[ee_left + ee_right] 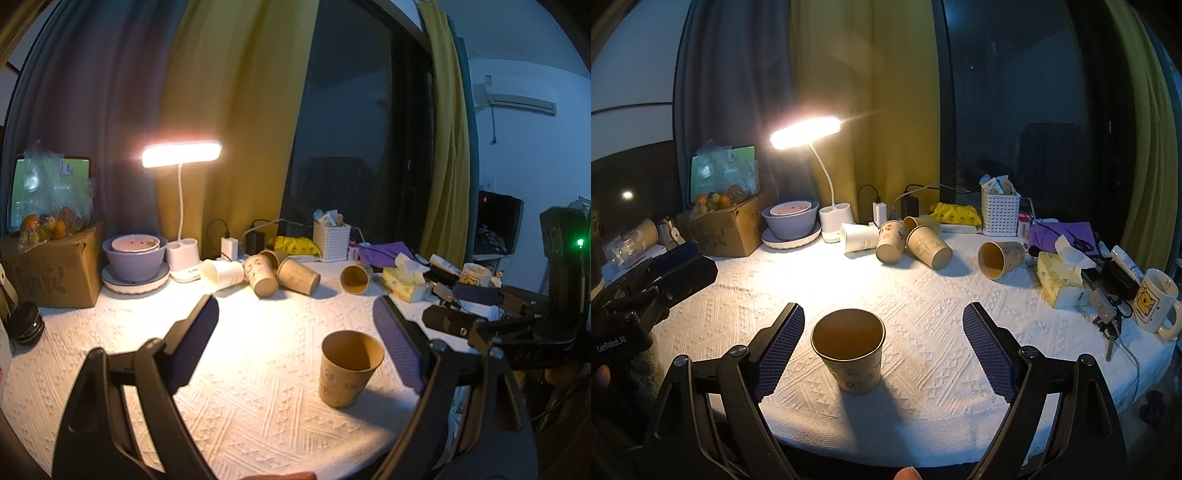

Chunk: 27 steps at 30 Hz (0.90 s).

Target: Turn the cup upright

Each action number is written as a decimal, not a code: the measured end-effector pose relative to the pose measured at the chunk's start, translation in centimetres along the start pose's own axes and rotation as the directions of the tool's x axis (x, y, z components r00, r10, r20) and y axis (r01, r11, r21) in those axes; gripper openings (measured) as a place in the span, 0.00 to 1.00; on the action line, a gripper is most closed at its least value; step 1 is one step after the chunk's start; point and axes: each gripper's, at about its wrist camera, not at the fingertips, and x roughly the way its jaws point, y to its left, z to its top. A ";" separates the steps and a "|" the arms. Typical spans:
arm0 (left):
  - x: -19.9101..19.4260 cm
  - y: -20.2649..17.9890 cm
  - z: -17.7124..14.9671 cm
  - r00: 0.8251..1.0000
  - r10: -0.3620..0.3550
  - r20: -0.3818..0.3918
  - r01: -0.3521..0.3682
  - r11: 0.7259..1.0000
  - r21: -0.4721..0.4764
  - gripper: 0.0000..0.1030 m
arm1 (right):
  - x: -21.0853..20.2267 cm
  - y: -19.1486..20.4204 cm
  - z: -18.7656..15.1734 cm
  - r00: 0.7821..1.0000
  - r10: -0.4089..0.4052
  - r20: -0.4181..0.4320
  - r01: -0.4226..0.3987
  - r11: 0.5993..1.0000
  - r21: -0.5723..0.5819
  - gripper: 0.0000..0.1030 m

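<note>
A brown paper cup (349, 367) stands upright on the white tablecloth near the front; it also shows in the right wrist view (849, 354). Several paper cups lie on their sides at the back: a white one (860, 236), brown ones (891, 242) (929, 246), and one apart to the right (1000, 258). My left gripper (295, 341) is open and empty, with the upright cup near its right finger. My right gripper (882, 347) is open and empty, with the cup just inside its left finger, not touching. The right gripper also shows in the left wrist view (476, 306).
A lit desk lamp (805, 131) stands at the back. Purple bowls (790, 219), a cardboard box with fruit (727, 229), a white basket (1000, 212), a tissue pack (1058, 280), keys (1106, 314) and a mug (1154, 301) ring the table.
</note>
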 end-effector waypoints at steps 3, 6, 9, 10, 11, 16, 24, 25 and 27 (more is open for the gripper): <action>0.1 0.0 -0.1 1.000 -0.002 -0.005 0.002 1.000 -0.003 0.84 | 0.1 -0.1 0.0 1.000 0.002 -0.004 -0.002 1.000 0.000 0.87; 0.2 -0.1 -0.2 1.000 -0.002 -0.005 0.002 1.000 -0.004 0.84 | 0.1 -0.1 0.0 1.000 0.002 -0.004 -0.002 1.000 0.001 0.87; 0.2 -0.1 -0.2 1.000 -0.002 -0.006 0.002 1.000 -0.004 0.84 | 0.2 -0.1 0.0 1.000 0.003 -0.005 -0.003 1.000 0.000 0.87; 0.2 -0.1 -0.2 1.000 -0.002 -0.006 0.002 1.000 -0.005 0.84 | 0.2 -0.1 0.0 1.000 0.002 -0.005 -0.002 1.000 0.001 0.87; 0.2 -0.1 -0.2 1.000 -0.002 -0.007 0.002 1.000 -0.005 0.84 | 0.2 -0.1 0.0 1.000 0.003 -0.006 -0.003 1.000 0.000 0.87; 0.2 -0.2 -0.2 1.000 -0.001 -0.006 0.001 1.000 -0.003 0.84 | 0.3 0.0 -0.1 1.000 0.003 -0.007 -0.003 1.000 0.000 0.87; 0.4 0.1 -0.3 1.000 -0.007 -0.012 0.007 1.000 -0.008 0.84 | 0.3 0.0 -0.1 1.000 0.003 -0.008 -0.003 1.000 0.000 0.87; 0.4 0.1 -0.3 1.000 -0.007 -0.013 0.006 1.000 -0.008 0.84 | 0.3 0.0 -0.1 1.000 0.003 -0.008 -0.003 1.000 0.000 0.87; 0.4 0.1 -0.3 1.000 -0.007 -0.014 0.006 1.000 -0.008 0.84 | 0.3 0.0 -0.2 1.000 0.003 -0.009 -0.003 1.000 0.000 0.87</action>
